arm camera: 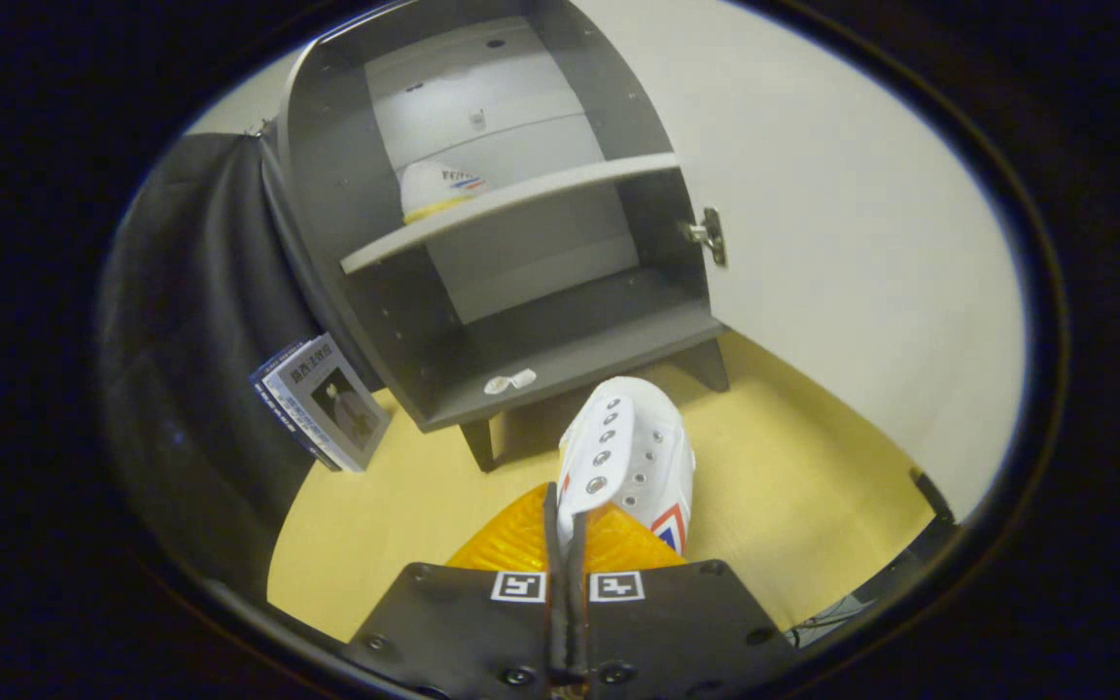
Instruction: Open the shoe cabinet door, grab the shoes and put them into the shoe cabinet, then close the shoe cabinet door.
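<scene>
My gripper (567, 530) is shut on the heel collar of a white sneaker (630, 457) with metal eyelets and a red and blue mark on its side. The sneaker hangs from the fingers with its toe pointing at the grey shoe cabinet (346, 224) just ahead. The cabinet stands open, and its white door (842, 253) is swung wide to the right on a metal hinge (708, 233). A second white sneaker (438, 188) rests on the upper shelf (511, 207). The lower shelf (570, 355) holds only a small white scrap (509, 381) at its front edge.
The cabinet stands on short legs on a yellow wooden floor (793, 486). A booklet (322, 401) leans against the black cloth wall left of the cabinet. Dark cables (929, 491) lie at the far right by the door's lower edge.
</scene>
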